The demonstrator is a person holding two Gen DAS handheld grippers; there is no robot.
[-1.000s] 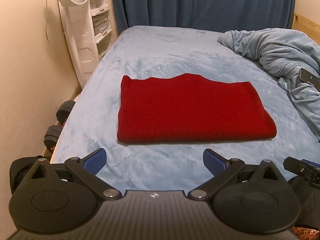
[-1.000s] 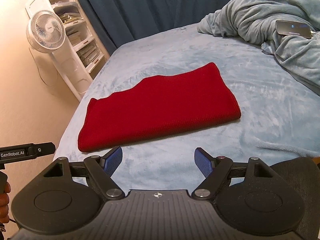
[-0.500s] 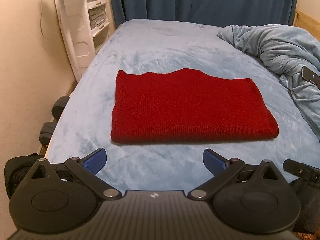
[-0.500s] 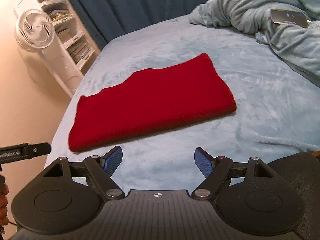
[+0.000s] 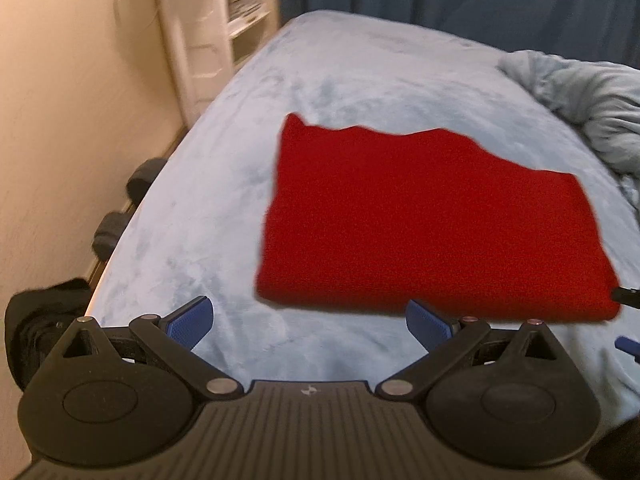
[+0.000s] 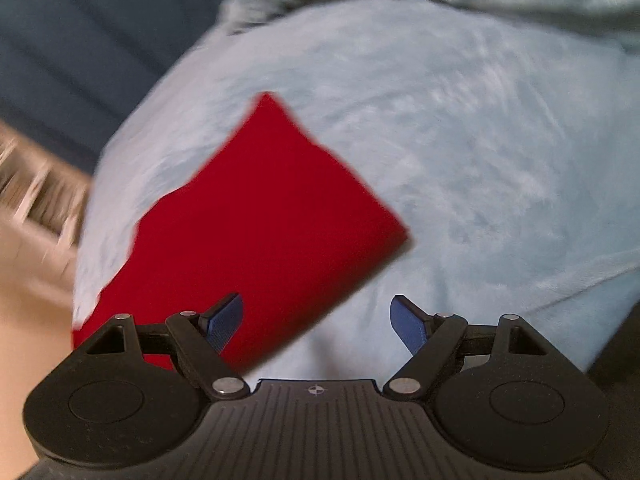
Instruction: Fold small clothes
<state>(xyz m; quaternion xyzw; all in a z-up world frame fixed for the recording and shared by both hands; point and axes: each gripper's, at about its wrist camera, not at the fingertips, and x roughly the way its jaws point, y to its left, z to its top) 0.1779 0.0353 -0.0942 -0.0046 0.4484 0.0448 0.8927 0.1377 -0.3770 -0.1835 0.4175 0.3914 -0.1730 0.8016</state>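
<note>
Both cameras are swinging in closer than they were half a second ago, and the blur in both views suggests quick movement. The red knit garment (image 5: 432, 220) is lying folded flat in the middle of the bed (image 5: 248, 184), now filling more of each view, so I judge the person is reaching in for the next fold. The left hand-held gripper (image 5: 308, 322) is hovering with its fingers spread wide, empty, just short of the garment's near edge, toward its left corner. The right hand-held gripper (image 6: 316, 322) is also spread and empty, tilted, with its left fingertip over the garment's near edge in that view; whether it is touching the cloth is unclear. The garment's far edge is wavy and uneven, while the near edge is looking straight and thick. There is open bed all round it, with the crumpled blanket (image 5: 580, 100) well apart on the right and the bed's left edge dropping beside the wall (image 5: 60, 120).
</note>
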